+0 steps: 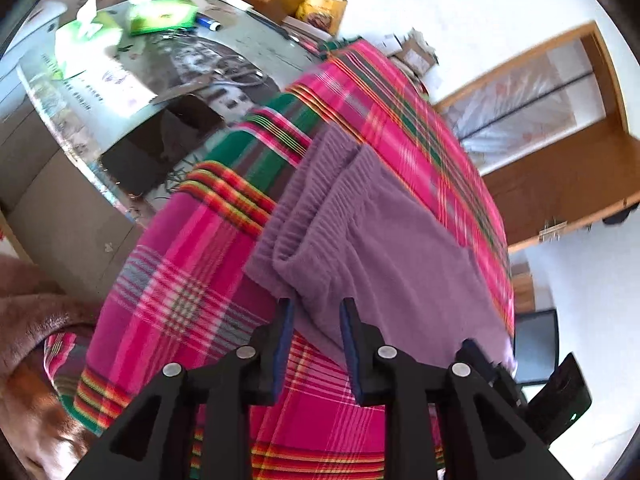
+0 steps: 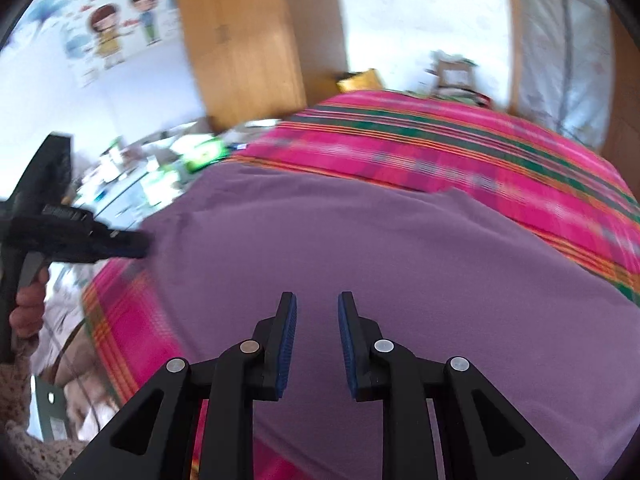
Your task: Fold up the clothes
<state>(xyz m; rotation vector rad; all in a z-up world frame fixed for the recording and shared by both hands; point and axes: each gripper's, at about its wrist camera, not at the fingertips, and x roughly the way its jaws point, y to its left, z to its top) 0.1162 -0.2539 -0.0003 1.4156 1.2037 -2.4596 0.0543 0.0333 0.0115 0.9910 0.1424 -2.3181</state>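
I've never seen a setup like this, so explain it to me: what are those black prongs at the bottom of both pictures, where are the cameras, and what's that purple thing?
There is no robot here. A person holds a two-finger gripper in each hand, and each carries a wide-angle camera looking along its fingers. One picture comes from the left gripper, the other from the right gripper. Both are open and hold nothing. Below them a purple garment with ribbed cuffs lies on a pink plaid cloth. In the right picture the left gripper appears from the side, held by a hand.
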